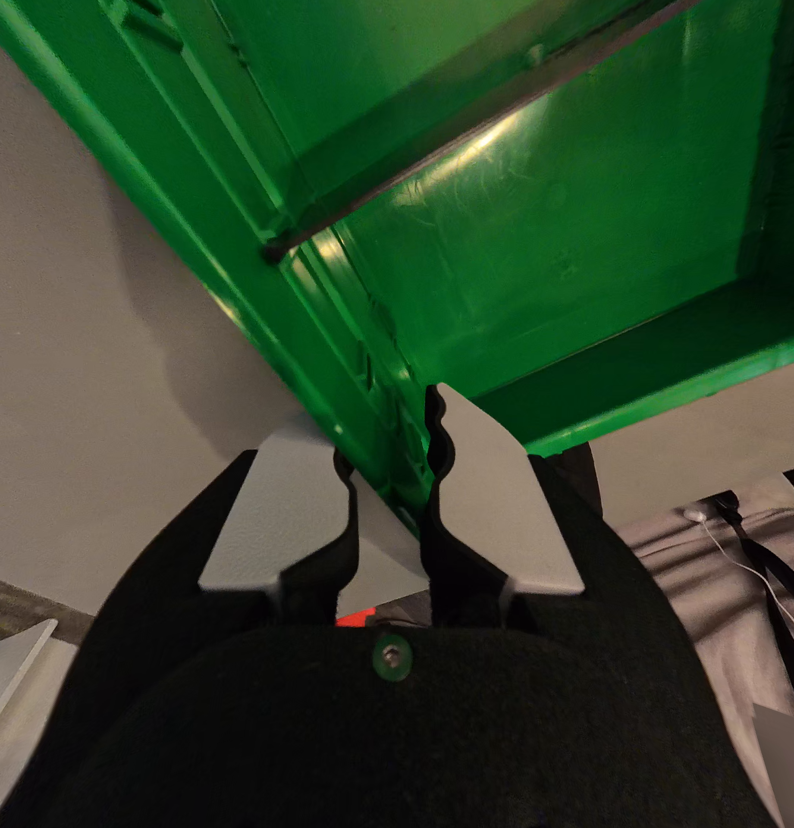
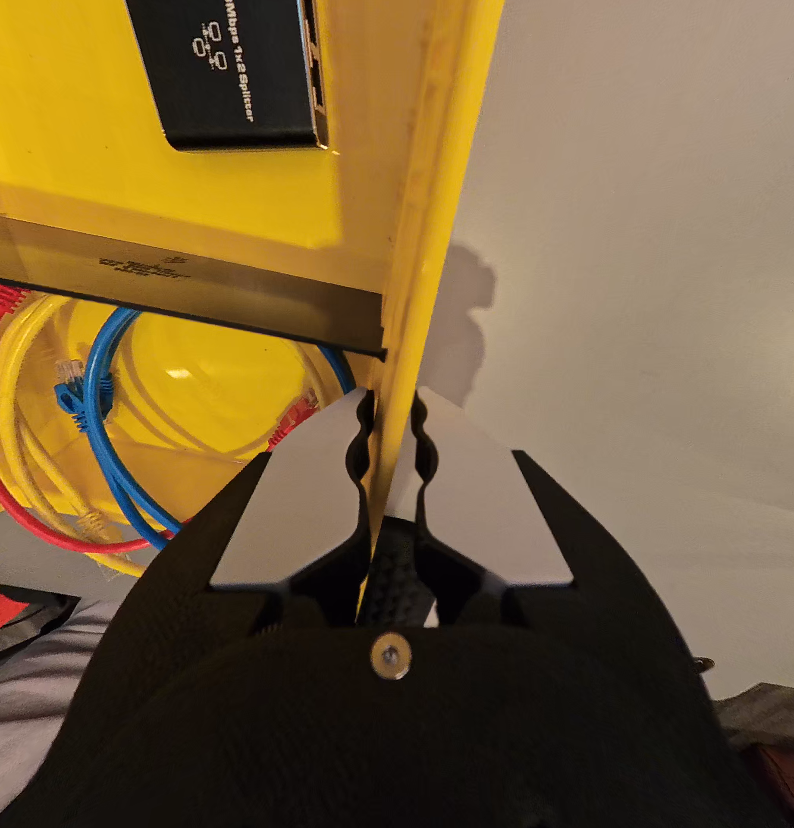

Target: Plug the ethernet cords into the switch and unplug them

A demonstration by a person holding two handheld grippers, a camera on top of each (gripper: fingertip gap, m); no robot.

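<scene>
In the right wrist view a yellow bin point(image 2: 424, 215) holds a black switch point(image 2: 224, 71) in its far compartment. Its near compartment holds coiled blue point(image 2: 94, 430), red point(image 2: 14, 511) and yellow point(image 2: 9, 394) ethernet cords, all unplugged. My right gripper point(image 2: 392, 396) is shut on the yellow bin's right wall, one finger inside and one outside. In the left wrist view my left gripper point(image 1: 377, 416) is shut on the left wall of a green bin point(image 1: 565, 233), whose near compartment shows nothing inside.
A dark divider point(image 2: 184, 295) splits the yellow bin, and another point(image 1: 431, 161) splits the green bin. Both bins sit on a white tabletop point(image 2: 632, 269). Grey cloth point(image 1: 699, 627) shows below the table edge. My hands' fingertips stand some 45 cm from each other.
</scene>
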